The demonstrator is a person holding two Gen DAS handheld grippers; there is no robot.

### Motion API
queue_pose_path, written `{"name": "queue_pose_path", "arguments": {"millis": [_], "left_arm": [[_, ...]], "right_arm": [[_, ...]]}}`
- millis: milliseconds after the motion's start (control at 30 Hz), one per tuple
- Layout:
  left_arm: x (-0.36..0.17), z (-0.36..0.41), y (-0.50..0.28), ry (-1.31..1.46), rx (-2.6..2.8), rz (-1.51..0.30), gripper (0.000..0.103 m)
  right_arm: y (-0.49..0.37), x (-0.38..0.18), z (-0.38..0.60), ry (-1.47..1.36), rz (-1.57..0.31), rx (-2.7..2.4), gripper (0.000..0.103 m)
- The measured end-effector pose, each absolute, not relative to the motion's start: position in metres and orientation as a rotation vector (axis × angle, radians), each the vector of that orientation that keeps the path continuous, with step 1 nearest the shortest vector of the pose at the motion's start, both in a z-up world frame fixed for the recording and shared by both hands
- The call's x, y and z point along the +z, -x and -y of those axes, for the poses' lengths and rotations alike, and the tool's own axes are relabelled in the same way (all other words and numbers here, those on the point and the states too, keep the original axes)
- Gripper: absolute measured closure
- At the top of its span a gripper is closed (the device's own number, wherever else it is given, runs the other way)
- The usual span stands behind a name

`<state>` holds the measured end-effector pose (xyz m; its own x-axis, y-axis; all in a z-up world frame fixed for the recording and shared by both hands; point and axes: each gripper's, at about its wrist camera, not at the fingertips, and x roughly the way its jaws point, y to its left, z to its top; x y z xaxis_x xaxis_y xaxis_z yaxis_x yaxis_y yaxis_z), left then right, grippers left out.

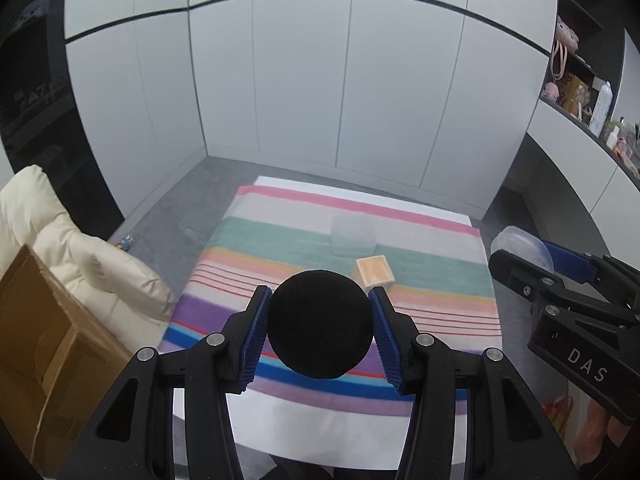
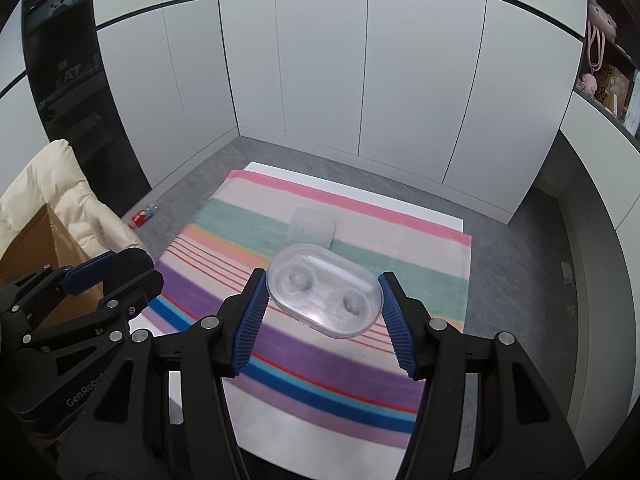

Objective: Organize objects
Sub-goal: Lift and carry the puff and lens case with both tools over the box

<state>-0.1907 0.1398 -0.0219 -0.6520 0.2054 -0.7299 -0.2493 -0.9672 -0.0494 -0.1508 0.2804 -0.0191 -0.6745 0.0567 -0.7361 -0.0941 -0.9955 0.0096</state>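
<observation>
Below both your tongs lies the striped cloth (image 1: 420, 280). Beyond the tips on it sit a frosted box (image 1: 353, 235) and, nearer, a small orange box (image 1: 375, 270). Your left gripper (image 1: 319, 325) pinches a black ball (image 1: 320, 324); your right gripper (image 2: 323, 297) pinches a clear oval case (image 2: 324, 296).

A: What does the left gripper (image 1: 319, 326) look like?

B: Matte black plastic arms with triangular cut-outs, round silver screws at the joints, and ribbed blue pads (image 1: 253, 340) lining the inner faces of both fingers.

A: And the right gripper (image 2: 323, 318)?

B: Same build: black linkage, silver screws, blue ribbed pads (image 2: 250, 326). Seen from the left wrist, its side carries white letters "DAS". From the right wrist, the left one's body reads "GenRobo" in pale print.
</observation>
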Motion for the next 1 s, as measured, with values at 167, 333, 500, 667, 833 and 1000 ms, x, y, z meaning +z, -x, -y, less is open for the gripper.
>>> {"name": "queue_pose_path", "arguments": {"millis": [167,333,500,667,833,1000], "left_arm": [[-0.014,-0.119,0.177,1.138,2.688,-0.071,0.052],[-0.013,-0.093,0.17,1.109,2.734,-0.062,0.052],[-0.021,-0.067,0.171,1.158,2.758,-0.014,0.052],[-0.023,-0.045,0.172,1.181,2.782,0.027,0.052],[-0.027,-0.028,0.174,1.2,2.793,0.063,0.052],[-0.03,-0.013,0.177,1.218,2.806,0.086,0.052]], "right_arm": [[0.144,-0.013,-0.261,1.219,-0.066,2.829,0.044],[0.145,-0.015,-0.238,1.216,-0.041,2.871,0.044],[0.15,-0.03,-0.214,1.258,0.002,2.896,0.044],[0.157,-0.039,-0.2,1.285,-0.002,2.908,0.044],[0.162,-0.043,-0.185,1.301,0.046,2.922,0.044],[0.168,-0.044,-0.165,1.32,0.064,2.948,0.044]]}}
